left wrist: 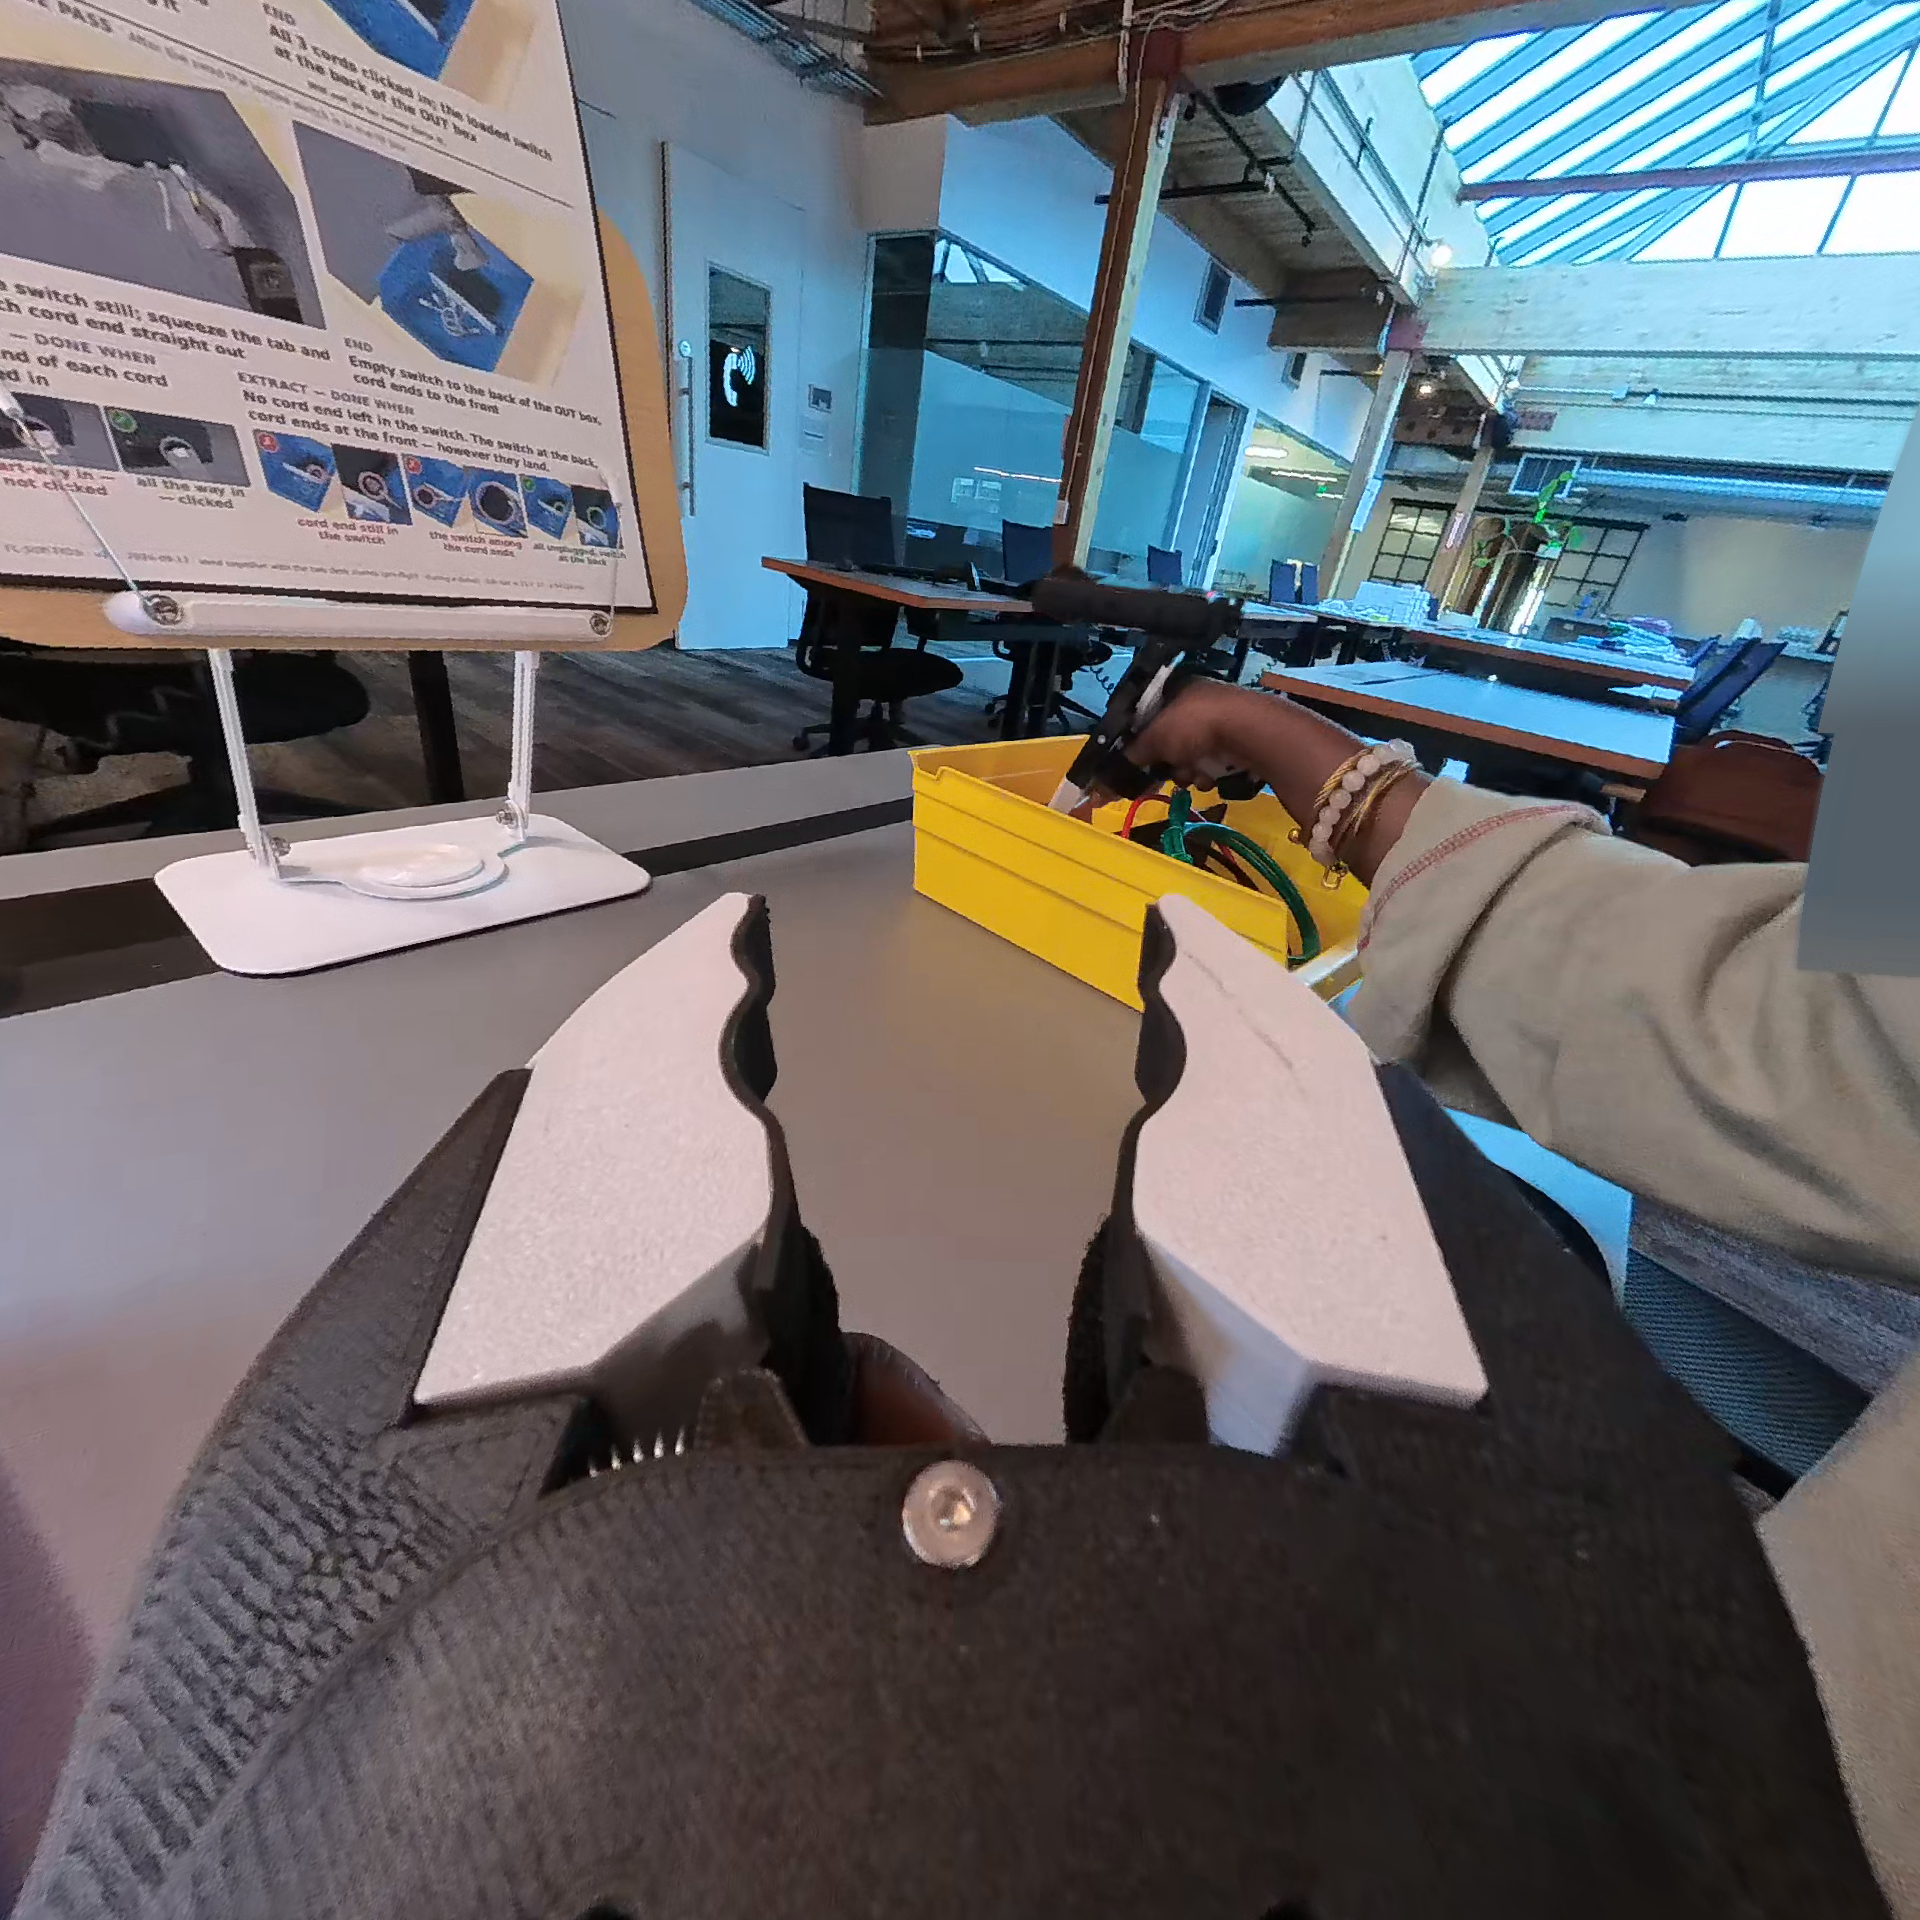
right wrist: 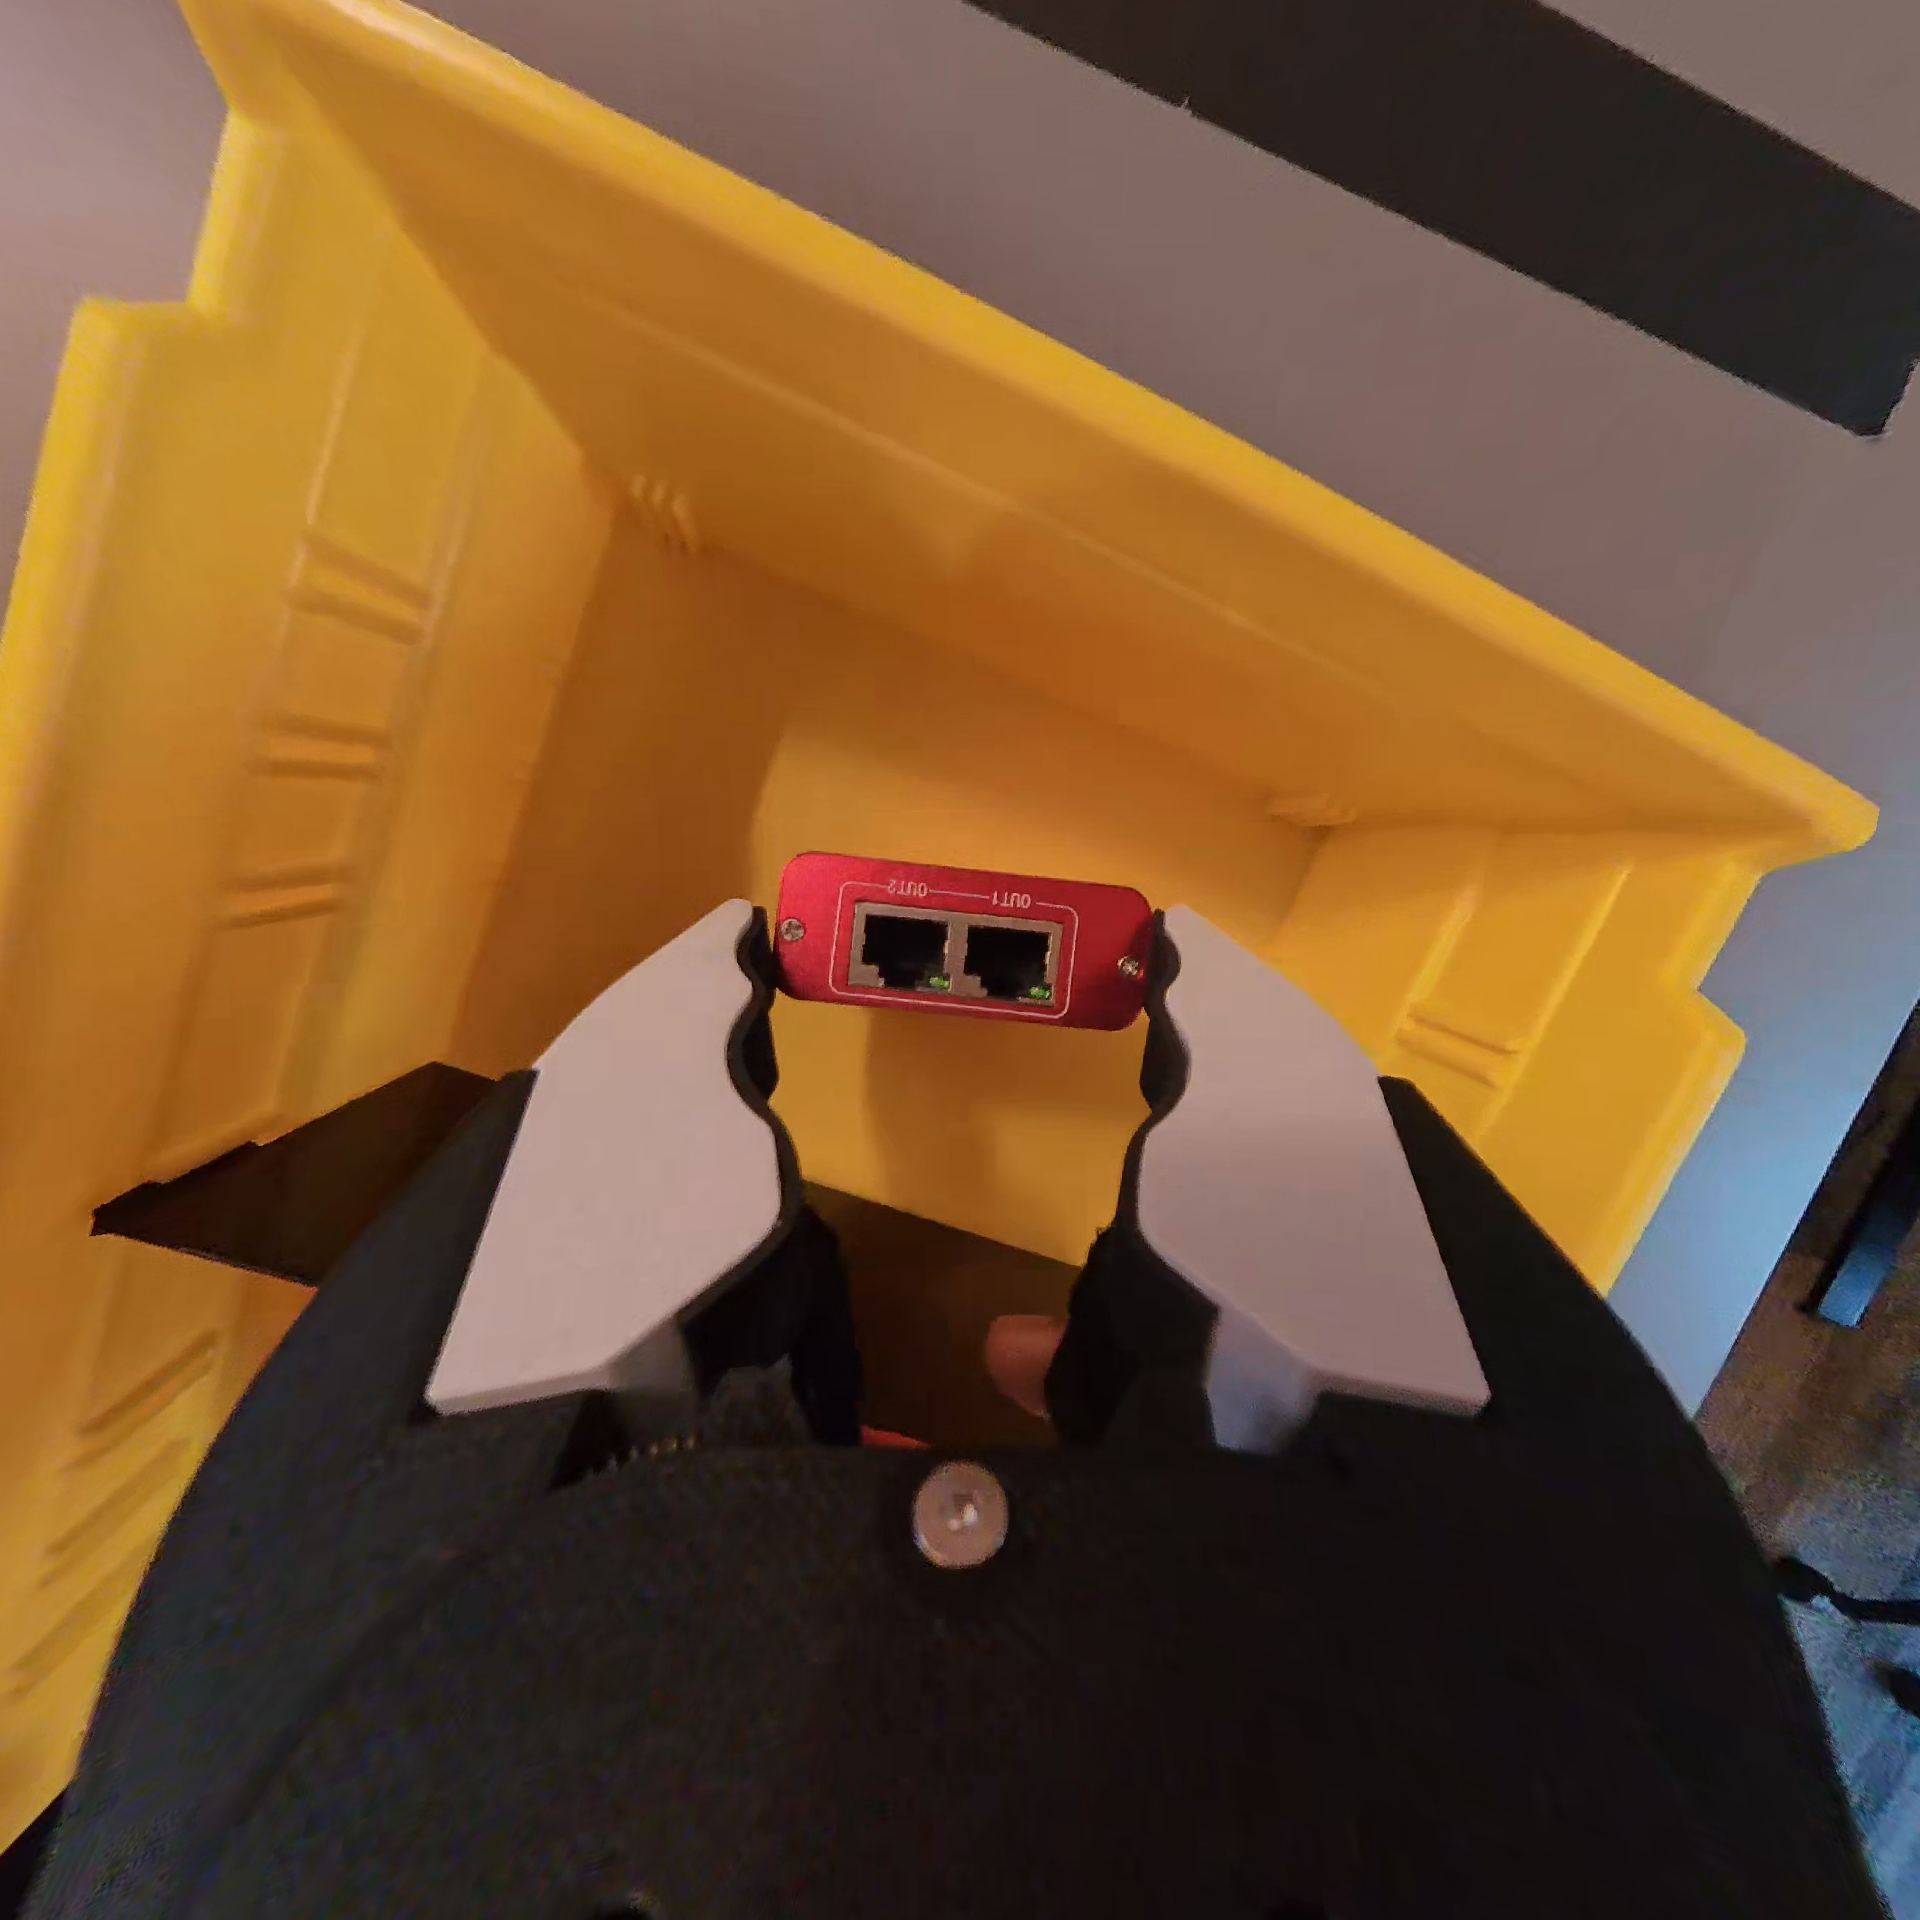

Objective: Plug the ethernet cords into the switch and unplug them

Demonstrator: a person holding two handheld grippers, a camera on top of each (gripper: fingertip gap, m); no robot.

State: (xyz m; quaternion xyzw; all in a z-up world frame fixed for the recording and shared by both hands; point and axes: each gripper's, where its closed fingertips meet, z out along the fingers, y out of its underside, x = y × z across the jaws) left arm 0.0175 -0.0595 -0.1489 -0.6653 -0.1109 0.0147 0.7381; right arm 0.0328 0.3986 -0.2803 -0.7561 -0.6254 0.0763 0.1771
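A small red switch (right wrist: 961, 940) with two empty ports faces the right wrist camera inside a yellow bin (right wrist: 727, 416). My right gripper (right wrist: 961, 966) is closed on the switch, with one fingertip against each short end. In the left wrist view the right gripper (left wrist: 1081, 795) reaches down into the yellow bin (left wrist: 997, 862), where green cord (left wrist: 1262, 862) and red cord (left wrist: 1148, 805) lie coiled. My left gripper (left wrist: 956, 935) is open and empty above the grey table (left wrist: 312, 1091), left of the bin.
An instruction board (left wrist: 312, 312) stands on a white base (left wrist: 416, 894) at the table's back left. A person's sleeved arm (left wrist: 1558, 987) crosses on the right. A black flat piece (right wrist: 291, 1174) lies in the bin. Desks and chairs stand beyond.
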